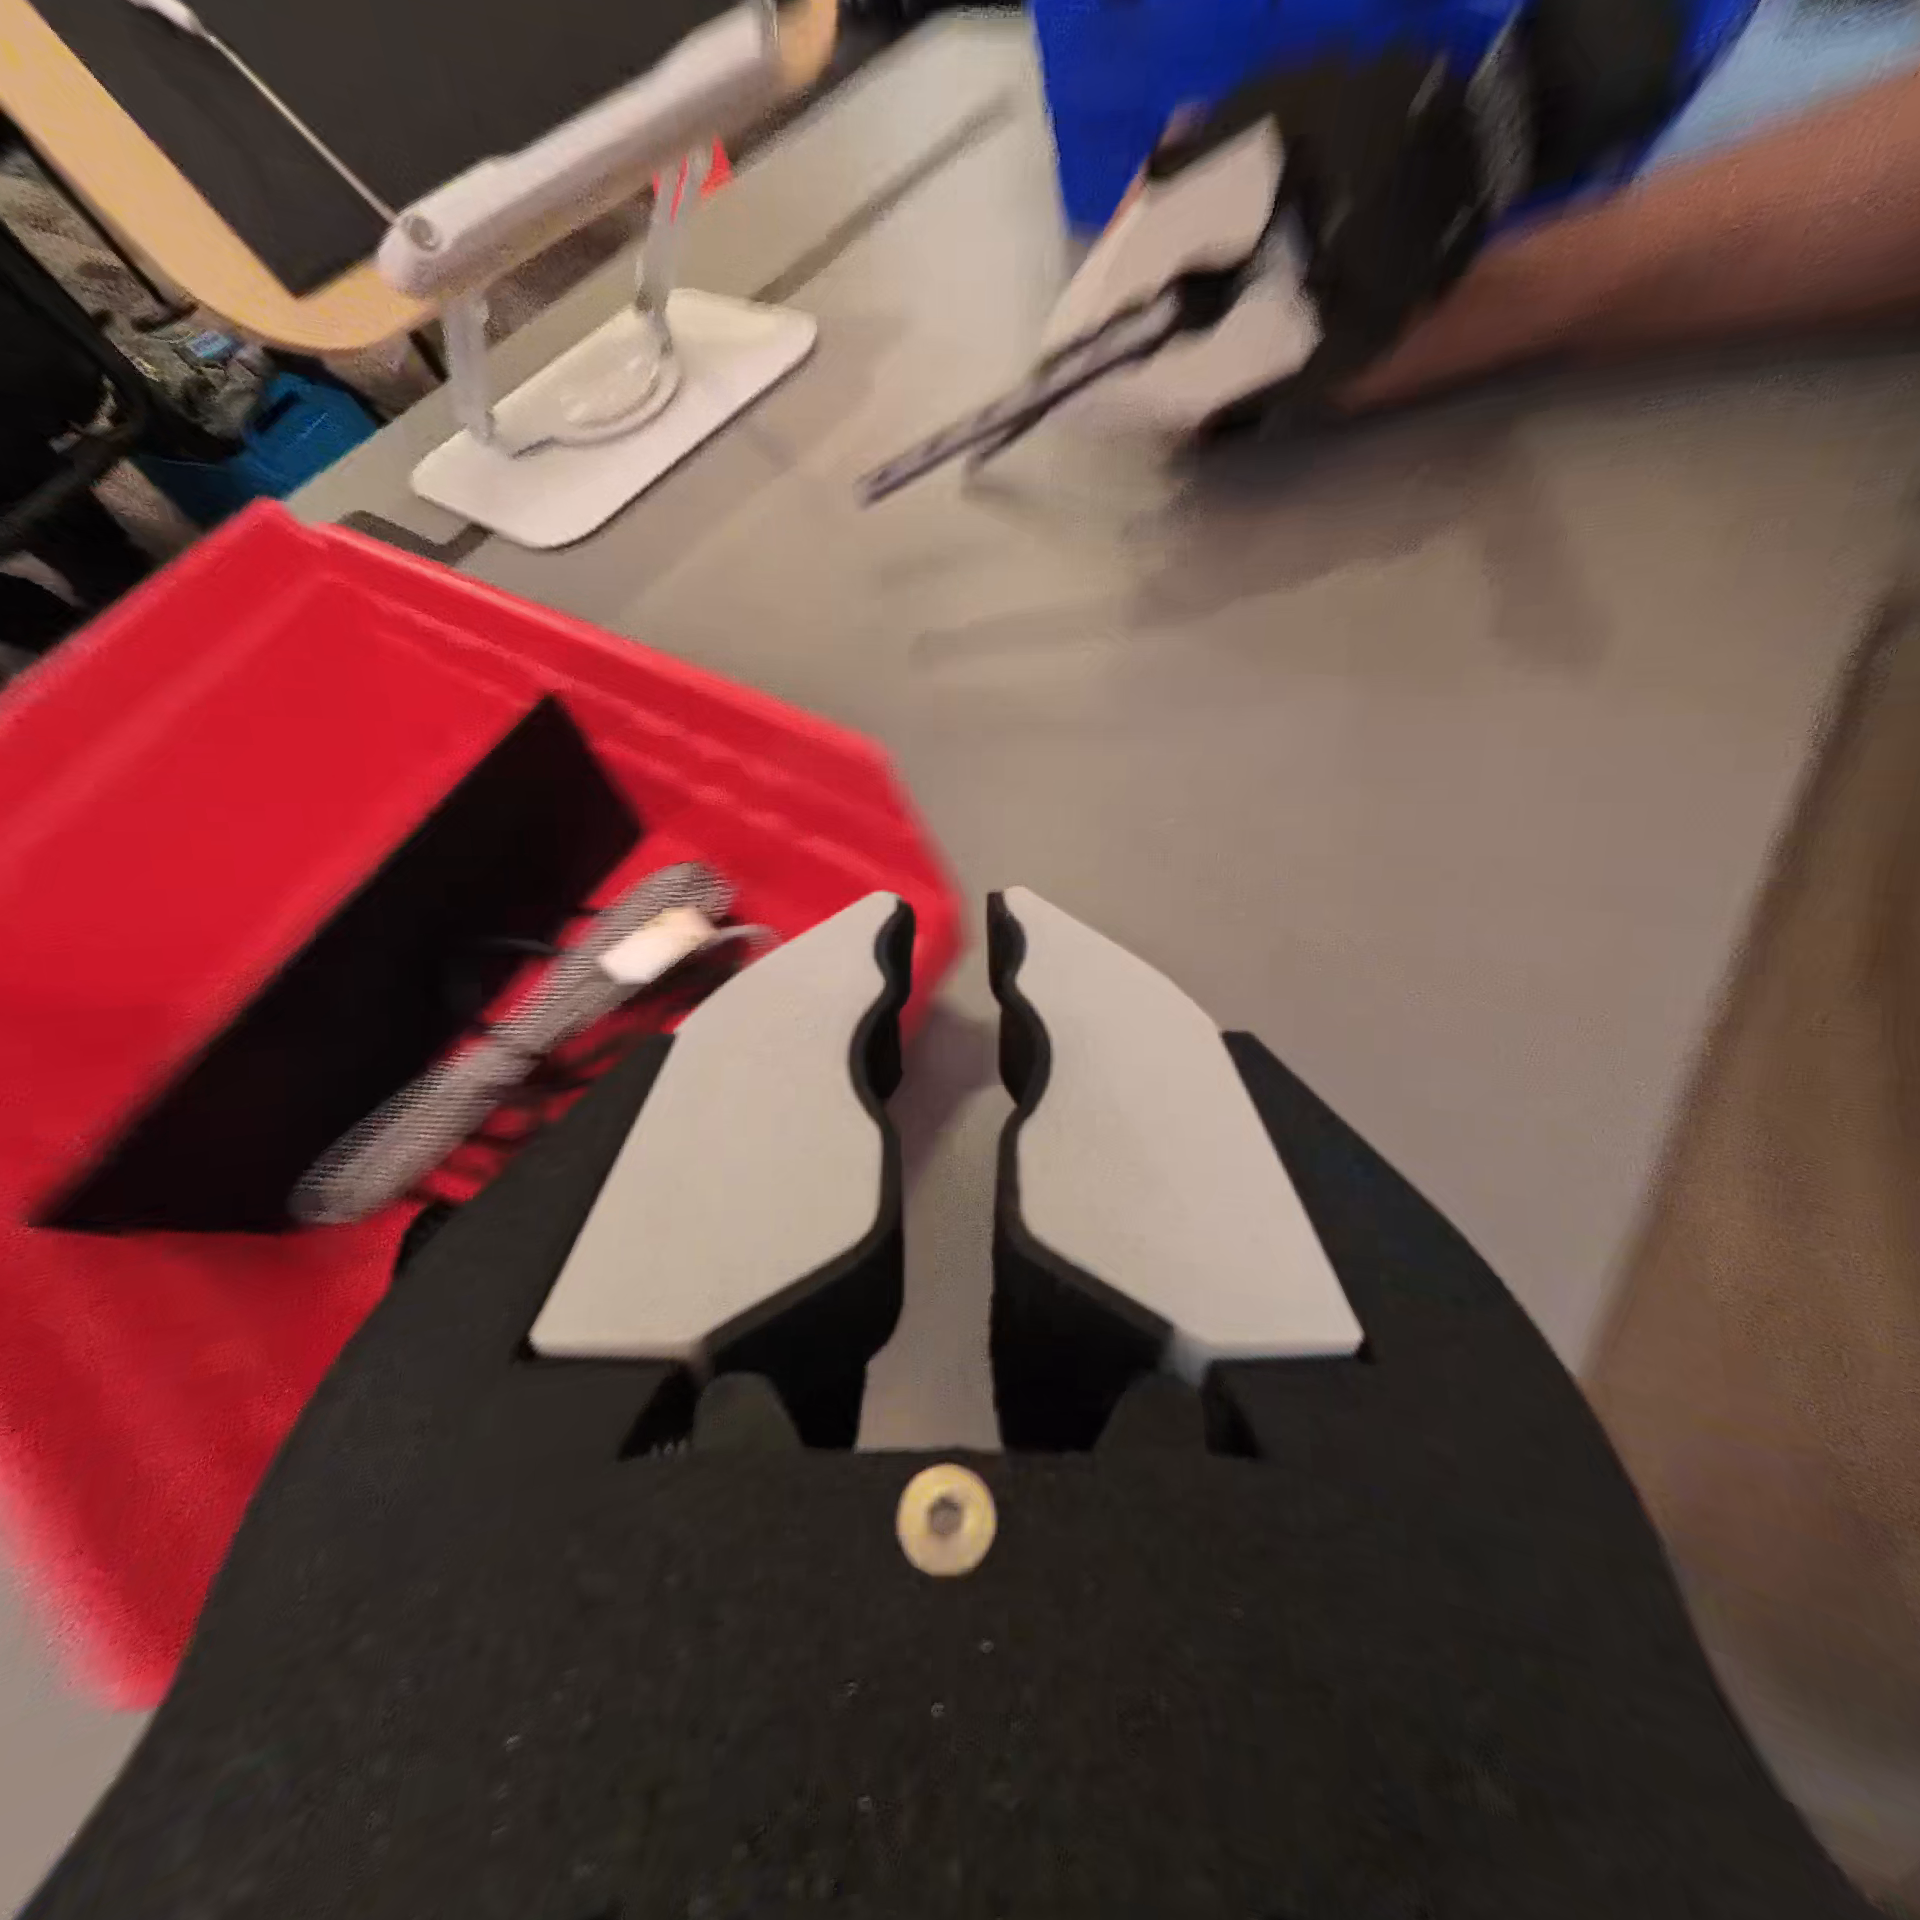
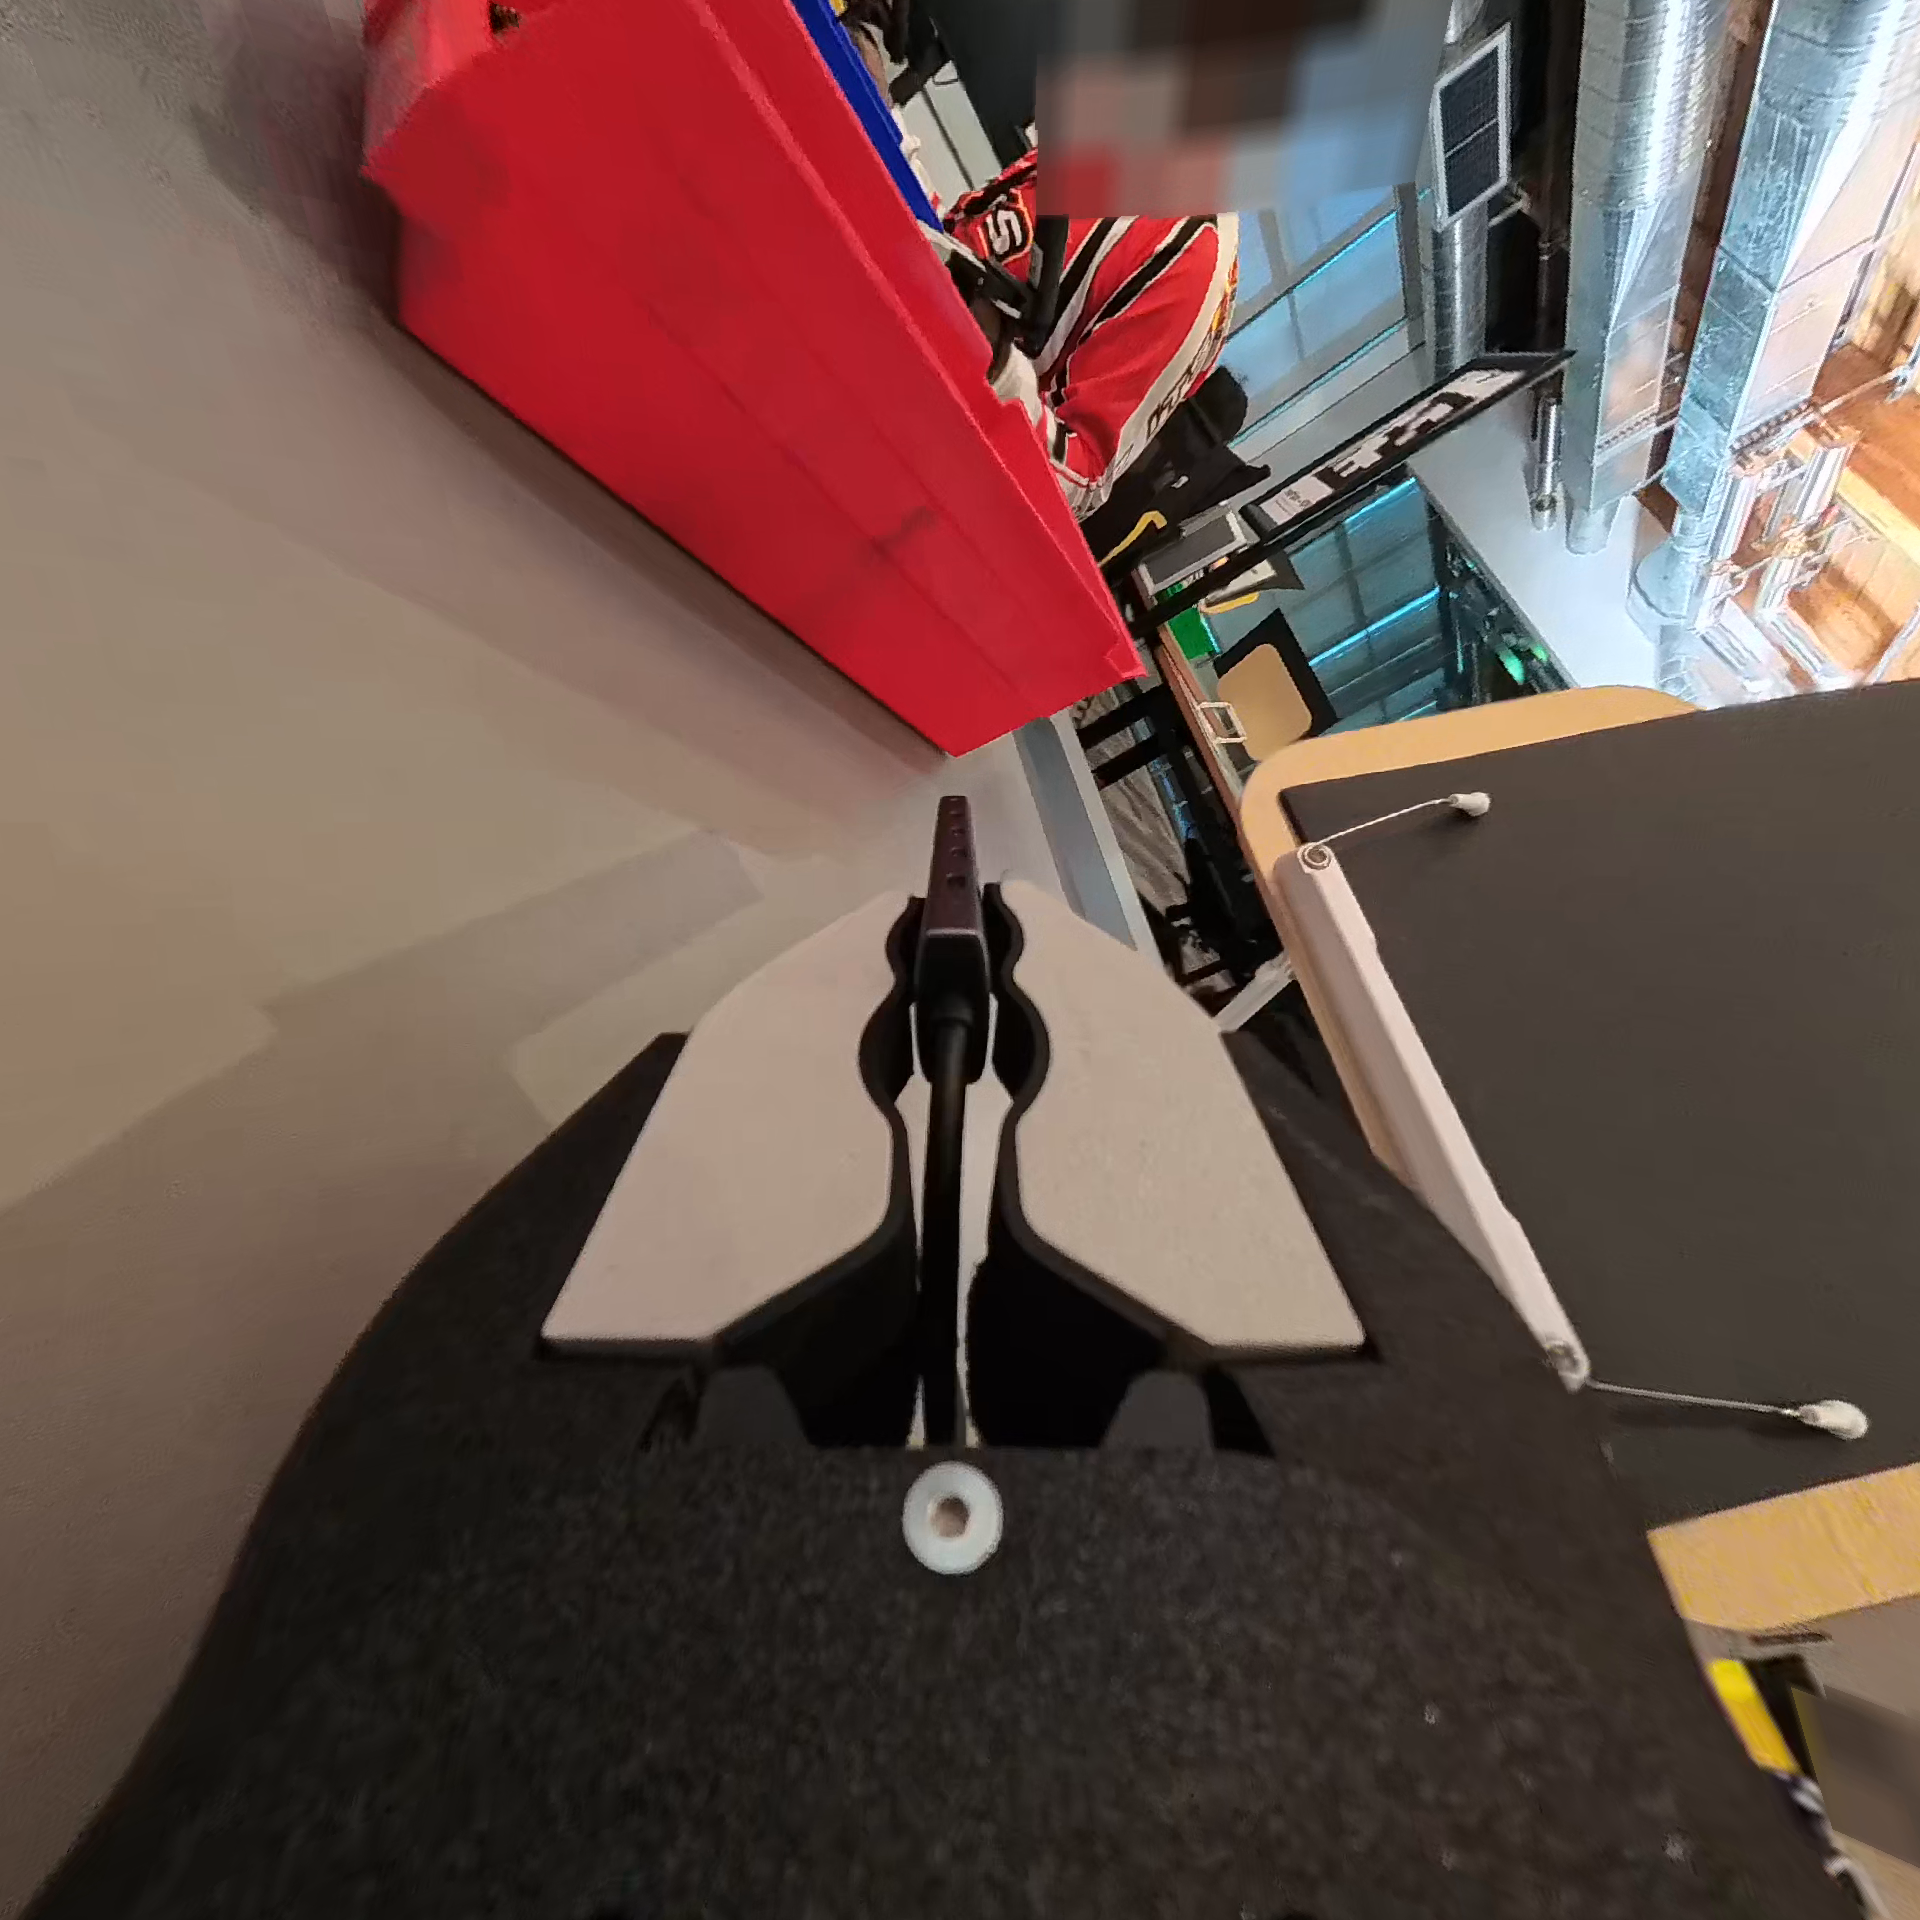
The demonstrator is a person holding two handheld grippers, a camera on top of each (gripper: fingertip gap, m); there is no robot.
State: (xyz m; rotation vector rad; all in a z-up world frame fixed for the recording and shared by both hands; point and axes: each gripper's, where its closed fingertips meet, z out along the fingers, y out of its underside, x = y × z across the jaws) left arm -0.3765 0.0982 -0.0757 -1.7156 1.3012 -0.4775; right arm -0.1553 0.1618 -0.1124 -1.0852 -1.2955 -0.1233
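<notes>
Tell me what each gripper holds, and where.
Right gripper: shut on a dark adapter, gripped at its cable end. Left gripper: open, holding nothing.

Grey table (image 1: pixel 1299 831), silver ducts (image 2: pixel 1662 260), windows (image 2: pixel 1330 281)

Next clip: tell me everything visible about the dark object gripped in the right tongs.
The dark adapter is a slim, flat, dark-purple metallic-looking bar seen edge-on, with small holes along its narrow edge. A black cable leaves its near end and runs back between the fingers. The right tongs clamp it near their tips; its far end juts out toward the red bin, not touching it.
</notes>
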